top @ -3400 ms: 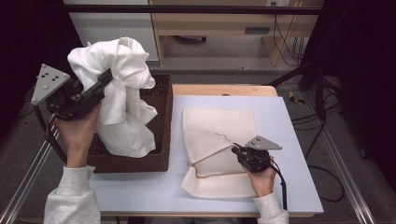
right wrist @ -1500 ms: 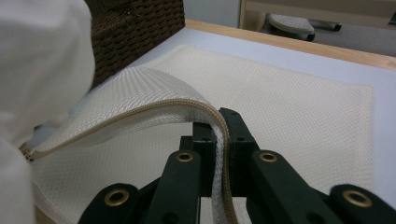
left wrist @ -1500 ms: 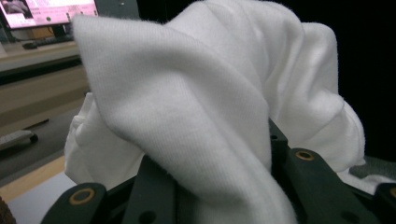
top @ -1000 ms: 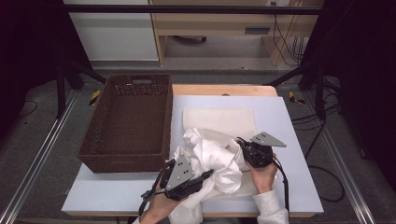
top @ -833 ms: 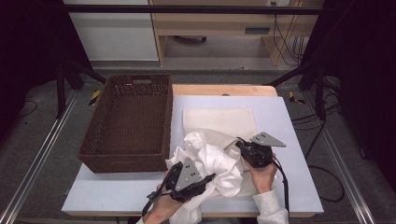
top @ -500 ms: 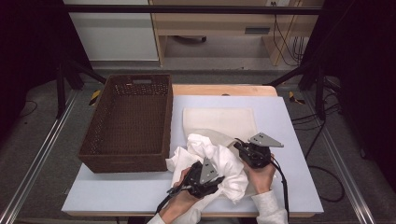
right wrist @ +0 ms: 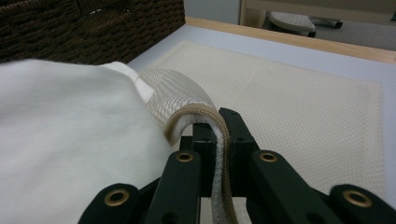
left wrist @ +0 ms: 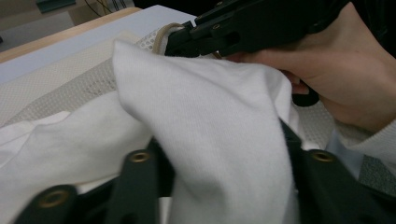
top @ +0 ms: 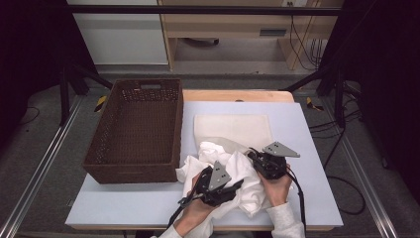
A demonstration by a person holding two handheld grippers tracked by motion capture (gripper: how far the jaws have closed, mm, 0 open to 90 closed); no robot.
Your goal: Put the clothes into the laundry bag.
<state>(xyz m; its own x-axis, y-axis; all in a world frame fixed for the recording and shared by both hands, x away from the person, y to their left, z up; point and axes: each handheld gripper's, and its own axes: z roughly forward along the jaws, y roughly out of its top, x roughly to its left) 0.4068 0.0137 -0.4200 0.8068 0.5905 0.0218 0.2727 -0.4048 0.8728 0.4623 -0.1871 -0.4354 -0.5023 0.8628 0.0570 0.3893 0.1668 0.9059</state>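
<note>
Since the earliest frame, the white garment (top: 233, 173) has come out of the wicker basket (top: 136, 130) and now lies bunched on the near part of the bench (top: 307, 129), partly over the cream mesh bag (top: 233, 130). Over the last second the left hand-held gripper (top: 233, 187) has slid rightward toward the right one, with the cloth coming along; its jaws have just been closing, and in the left gripper view a fold of white fabric (left wrist: 219, 140) fills the space between them, apparently gripped. By contrast, the right hand-held gripper (top: 253, 154) has stayed put, its jaws pinched narrowly on the mesh bag's raised beige edge (right wrist: 205, 116), lifting it just beside the garment. That basket stands to the left, apart from the cloth.
</note>
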